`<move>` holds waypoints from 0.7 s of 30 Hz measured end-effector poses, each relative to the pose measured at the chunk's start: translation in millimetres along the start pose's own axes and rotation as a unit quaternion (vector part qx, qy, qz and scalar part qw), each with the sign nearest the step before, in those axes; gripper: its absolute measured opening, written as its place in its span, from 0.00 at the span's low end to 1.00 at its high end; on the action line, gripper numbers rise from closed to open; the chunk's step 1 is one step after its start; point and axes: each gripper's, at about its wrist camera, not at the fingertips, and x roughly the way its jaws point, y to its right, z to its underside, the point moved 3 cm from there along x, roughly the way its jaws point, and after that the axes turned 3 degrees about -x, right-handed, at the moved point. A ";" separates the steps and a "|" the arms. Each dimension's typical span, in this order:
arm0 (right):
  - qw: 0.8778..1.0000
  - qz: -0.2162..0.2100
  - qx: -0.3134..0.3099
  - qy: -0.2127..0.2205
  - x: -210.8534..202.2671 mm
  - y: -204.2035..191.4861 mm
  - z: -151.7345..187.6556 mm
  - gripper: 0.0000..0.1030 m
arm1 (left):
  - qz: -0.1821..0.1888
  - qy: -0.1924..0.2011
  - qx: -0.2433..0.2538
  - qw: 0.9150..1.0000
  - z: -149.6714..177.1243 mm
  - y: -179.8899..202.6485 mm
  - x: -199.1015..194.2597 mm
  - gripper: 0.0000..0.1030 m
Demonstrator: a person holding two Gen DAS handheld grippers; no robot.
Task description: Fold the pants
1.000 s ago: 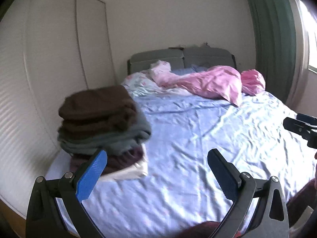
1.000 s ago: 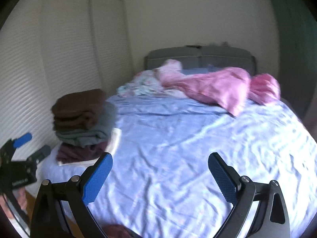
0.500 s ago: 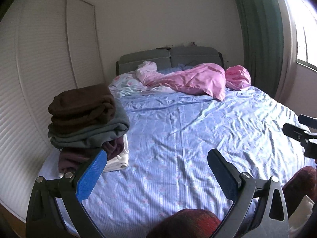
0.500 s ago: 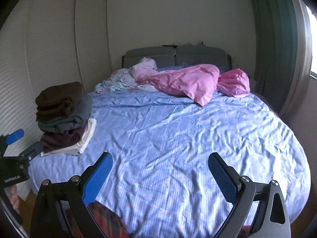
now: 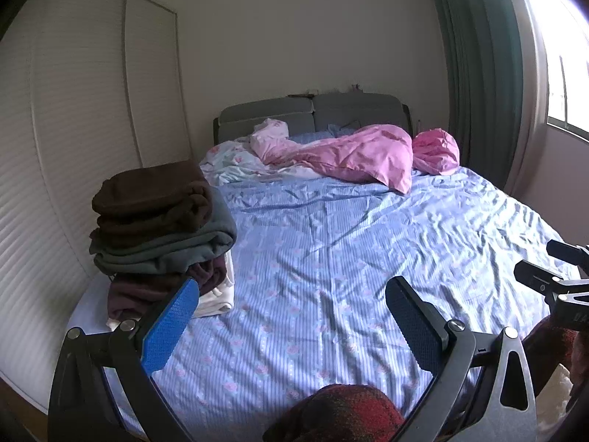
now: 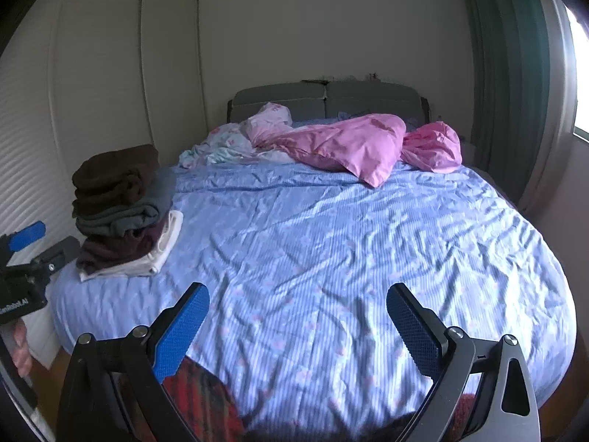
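A stack of folded pants in brown, grey, maroon and white sits on the left edge of the bed; it also shows in the right wrist view. A red plaid garment lies at the bed's near edge, below both grippers, and shows in the right wrist view too. My left gripper is open and empty above the near edge. My right gripper is open and empty, held to the right of the left one.
The bed has a wrinkled blue sheet. Pink bedding and a floral cover are heaped by the grey headboard. White closet doors stand left; a green curtain and window are right.
Both grippers have pulled back and up from the bed, so more of it shows. The red plaid garment has come into view at the bottom. Both stay open.
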 end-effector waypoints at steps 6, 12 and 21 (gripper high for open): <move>1.000 0.001 0.001 0.000 -0.8 0.6 1.1 0.95 | 0.004 0.007 -0.004 1.000 -2.5 -1.7 -4.5 1.00; 1.000 0.001 0.001 -0.001 -1.0 1.0 1.4 0.95 | 0.002 0.011 -0.004 1.000 -3.4 -5.0 -5.6 1.00; 1.000 0.005 0.003 0.012 -7.5 1.7 -0.8 0.95 | -0.007 0.023 -0.005 1.000 -4.0 3.2 -13.9 1.00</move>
